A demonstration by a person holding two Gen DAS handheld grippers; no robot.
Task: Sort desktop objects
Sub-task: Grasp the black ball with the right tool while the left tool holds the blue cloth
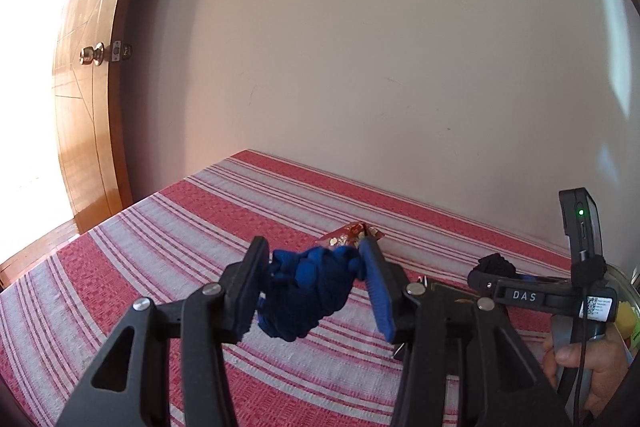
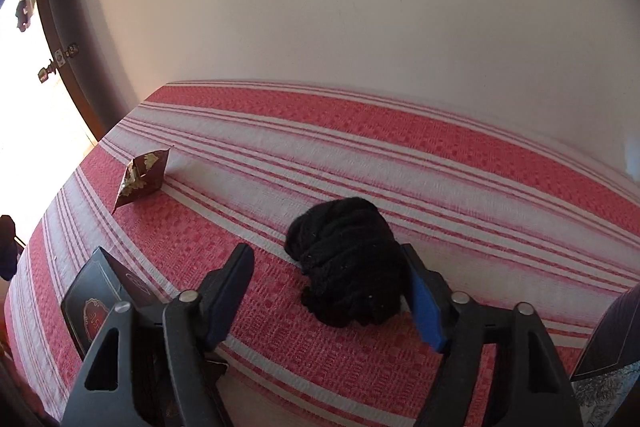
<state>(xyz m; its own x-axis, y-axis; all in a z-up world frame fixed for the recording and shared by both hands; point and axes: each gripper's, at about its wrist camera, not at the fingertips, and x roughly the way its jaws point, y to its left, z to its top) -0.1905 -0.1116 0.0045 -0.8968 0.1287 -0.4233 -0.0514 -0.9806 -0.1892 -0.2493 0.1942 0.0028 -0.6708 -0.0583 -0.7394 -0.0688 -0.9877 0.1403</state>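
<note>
A blue rolled cloth bundle (image 1: 308, 291) hangs above the striped tablecloth (image 1: 168, 227), and my left gripper (image 1: 314, 247) is shut on it, both blue pads pressing its sides. A black rolled cloth bundle (image 2: 348, 263) lies on the tablecloth (image 2: 360, 147). My right gripper (image 2: 325, 255) stands around it: the right pad (image 2: 426, 307) touches its side, while the left pad (image 2: 230, 291) stands clear of it. In the left wrist view the right gripper (image 1: 486, 281) appears at the right, a hand (image 1: 588, 371) on its handle, with the black bundle (image 1: 496, 263) at its tip.
A folded red and gold paper shape (image 2: 144, 175) sits at the table's far left, also seen as the red paper (image 1: 352, 233). A dark box with a red emblem (image 2: 100, 299) lies near left, another dark box (image 2: 612, 339) near right. The wall runs behind, with a wooden door (image 1: 88, 87) at left.
</note>
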